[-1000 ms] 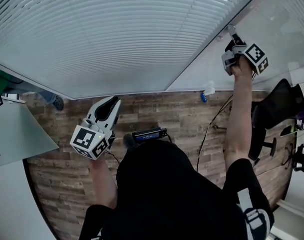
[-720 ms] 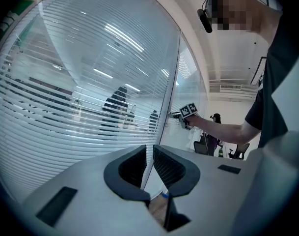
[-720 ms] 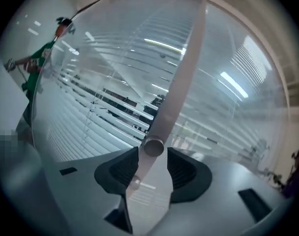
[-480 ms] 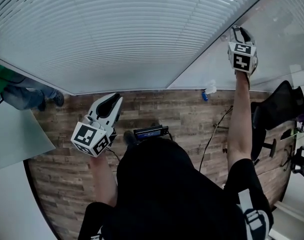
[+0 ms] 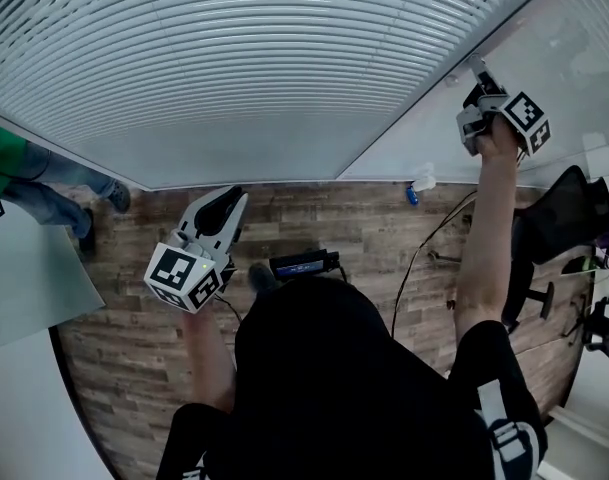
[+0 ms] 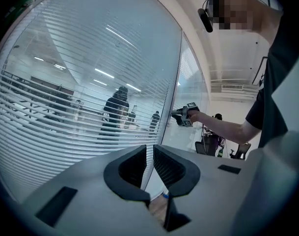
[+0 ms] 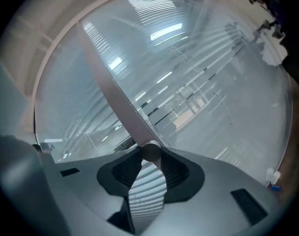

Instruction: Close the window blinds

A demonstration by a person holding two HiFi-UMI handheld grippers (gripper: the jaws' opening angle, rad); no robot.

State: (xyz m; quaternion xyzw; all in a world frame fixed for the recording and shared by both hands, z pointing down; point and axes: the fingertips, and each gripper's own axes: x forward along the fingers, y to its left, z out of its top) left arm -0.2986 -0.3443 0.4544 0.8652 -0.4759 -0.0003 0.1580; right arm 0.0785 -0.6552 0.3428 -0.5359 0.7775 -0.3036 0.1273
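The right hand-held gripper (image 5: 481, 96) has rolled round since half a second ago, its marker cube turned, apparently mid-twist on the tilt wand (image 7: 121, 104). Its jaws clamp the wand's round end at the right edge of the window blinds (image 5: 234, 58), whose slats still show gaps. The left hand-held gripper (image 5: 222, 206) hangs low, jaws together, empty.

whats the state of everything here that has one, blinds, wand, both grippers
blinds: lowered over the window, slats open enough to see through
wand: clamped at its end between the right gripper's jaws
right gripper: shut on the wand, raised at the blinds' edge
left gripper: jaws nearly together, nothing between them, held low and off the blinds
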